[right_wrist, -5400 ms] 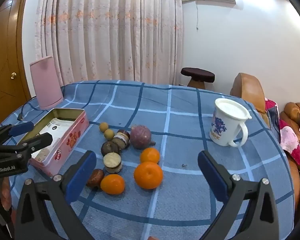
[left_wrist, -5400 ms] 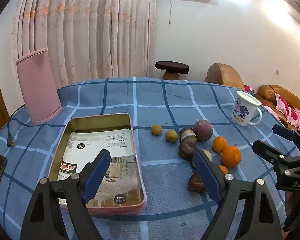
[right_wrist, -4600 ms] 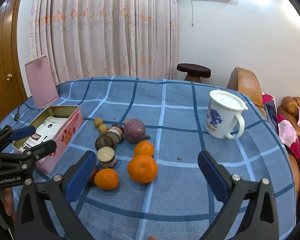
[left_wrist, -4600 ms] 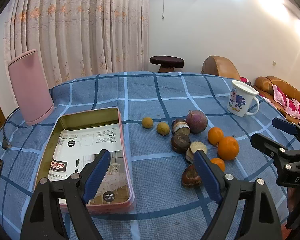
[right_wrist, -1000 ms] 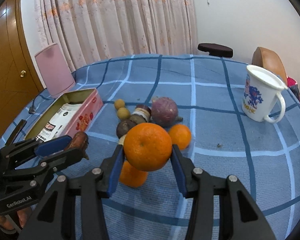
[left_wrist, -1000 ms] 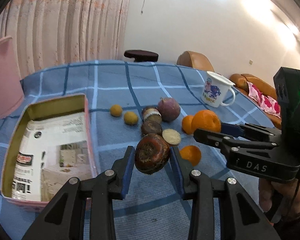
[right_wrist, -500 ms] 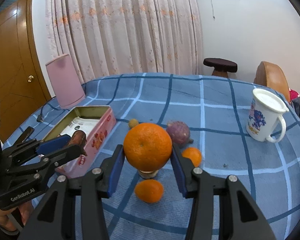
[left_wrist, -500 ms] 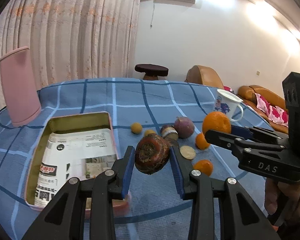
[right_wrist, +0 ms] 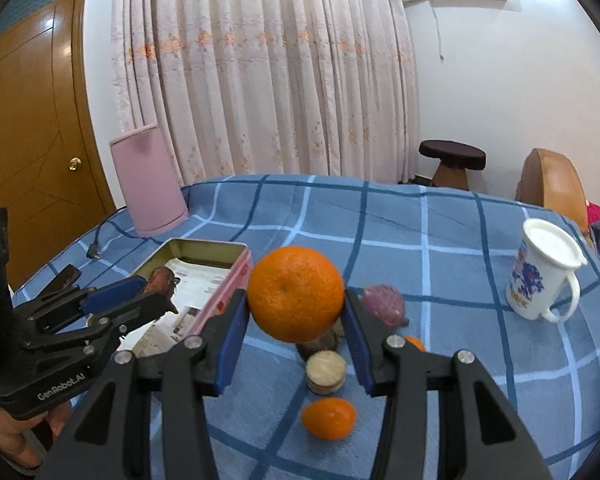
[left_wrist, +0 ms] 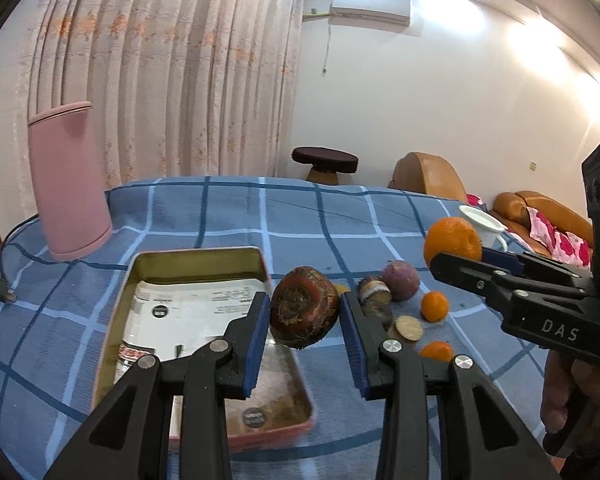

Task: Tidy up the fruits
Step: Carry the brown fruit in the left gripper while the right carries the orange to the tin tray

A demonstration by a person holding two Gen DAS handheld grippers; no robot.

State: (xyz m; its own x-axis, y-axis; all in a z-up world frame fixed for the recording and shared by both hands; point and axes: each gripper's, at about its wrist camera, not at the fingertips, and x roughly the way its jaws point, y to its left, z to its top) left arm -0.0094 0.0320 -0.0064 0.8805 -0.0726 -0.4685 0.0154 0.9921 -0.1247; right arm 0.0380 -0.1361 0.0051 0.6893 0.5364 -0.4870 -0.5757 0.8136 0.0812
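While both loads hang clear of the blue checked tablecloth [left_wrist: 236, 216], the step in hand appears to be carrying fruit to the pink tin [left_wrist: 256, 258], which lies open on the cloth left of the loose fruit. To do it well, each piece should probably be brought over the tin's paper-lined floor and lowered close before the pads part, the rim being cleared on the way in; one gripper at a time would keep them from crowding each other. The right gripper [right_wrist: 296, 312], pitched gently downward, is clamped on a large orange [right_wrist: 295, 293] above the remaining fruits. The left gripper [left_wrist: 304, 312], likewise tilted down and just beside the tin's right wall, pinches a brown, rough-skinned fruit [left_wrist: 304, 306] between its blue pads. A small tangerine [right_wrist: 329, 417] and a pale cut piece [right_wrist: 325, 365] remain on the cloth.
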